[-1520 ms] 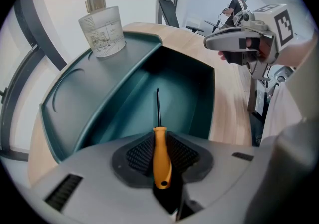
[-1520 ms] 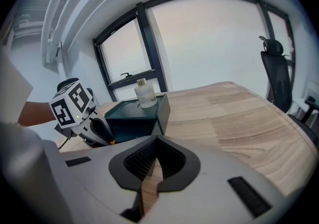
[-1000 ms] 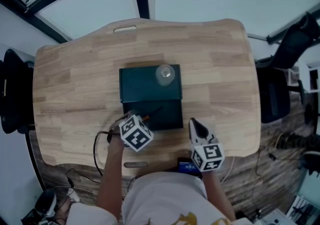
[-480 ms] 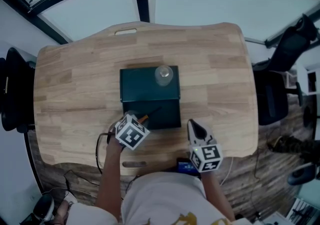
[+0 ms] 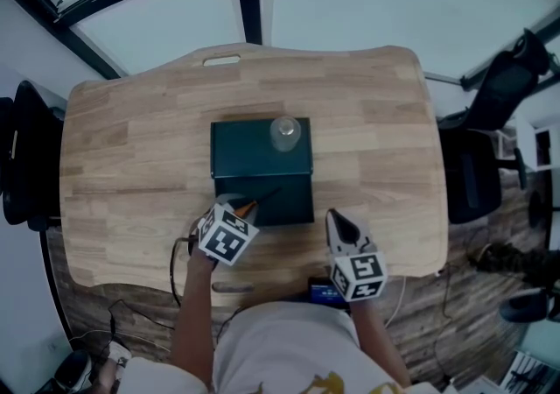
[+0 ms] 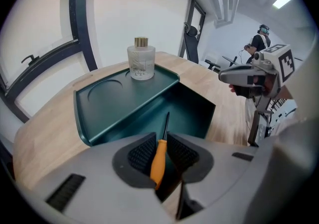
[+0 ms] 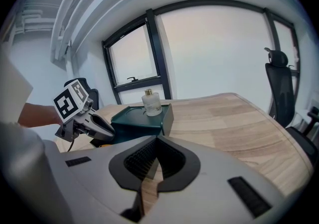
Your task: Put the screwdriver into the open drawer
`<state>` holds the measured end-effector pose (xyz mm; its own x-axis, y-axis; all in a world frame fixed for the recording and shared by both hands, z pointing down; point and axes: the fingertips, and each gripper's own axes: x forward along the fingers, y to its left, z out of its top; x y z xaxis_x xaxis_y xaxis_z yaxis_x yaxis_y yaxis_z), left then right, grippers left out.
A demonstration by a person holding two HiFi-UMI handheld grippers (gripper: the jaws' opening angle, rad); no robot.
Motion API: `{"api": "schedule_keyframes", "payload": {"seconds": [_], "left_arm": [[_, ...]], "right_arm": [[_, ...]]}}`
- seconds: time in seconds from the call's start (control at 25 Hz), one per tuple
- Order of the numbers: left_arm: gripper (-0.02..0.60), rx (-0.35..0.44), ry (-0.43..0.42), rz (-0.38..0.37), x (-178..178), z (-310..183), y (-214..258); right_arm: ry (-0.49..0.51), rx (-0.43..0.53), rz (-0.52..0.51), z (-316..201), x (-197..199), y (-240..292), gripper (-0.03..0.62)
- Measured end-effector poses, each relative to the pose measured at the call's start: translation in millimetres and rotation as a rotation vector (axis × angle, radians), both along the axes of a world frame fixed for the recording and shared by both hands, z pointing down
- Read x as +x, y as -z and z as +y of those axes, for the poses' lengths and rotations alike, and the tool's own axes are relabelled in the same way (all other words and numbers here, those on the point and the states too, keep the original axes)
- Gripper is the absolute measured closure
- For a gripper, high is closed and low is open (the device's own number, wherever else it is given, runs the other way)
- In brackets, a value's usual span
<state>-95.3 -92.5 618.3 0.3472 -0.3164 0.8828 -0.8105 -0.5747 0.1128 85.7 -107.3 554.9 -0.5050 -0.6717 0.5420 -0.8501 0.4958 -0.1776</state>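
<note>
Left gripper [image 6: 160,138] is clamping the screwdriver [image 6: 158,161] above the open drawer [image 6: 194,111].
Right gripper [image 7: 155,141] is hovering over the table [image 5: 385,165]'s near edge, jaws together, empty.

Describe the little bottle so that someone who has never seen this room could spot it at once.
Find the wooden table, then the dark green drawer box at its middle. On the box's flat top stands a small bottle. It is clear glass with a gold-coloured cap, the only see-through thing there, unlike the orange-handled screwdriver nearby.
</note>
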Motion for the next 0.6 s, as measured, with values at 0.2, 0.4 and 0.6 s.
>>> {"api": "schedule_keyframes", "payload": {"seconds": [0.2,0.4,0.6], "left_arm": [[0.514,0.015,0.065,0.028,-2.3,-0.7,2.6],[0.520,0.037,0.097,0.032,-4.0,-0.9,6.4],[0.581,0.062,0.144,0.038,-8.2,-2.9,9.1]], "right_arm": [[0.026,0.008,0.018,2.8,-3.7,0.4,0.599],[0.044,0.026,0.039,1.5,-7.9,3.8,0.599],[0.040,0.035,0.047,0.6,-6.4,4.9,0.599]]}}
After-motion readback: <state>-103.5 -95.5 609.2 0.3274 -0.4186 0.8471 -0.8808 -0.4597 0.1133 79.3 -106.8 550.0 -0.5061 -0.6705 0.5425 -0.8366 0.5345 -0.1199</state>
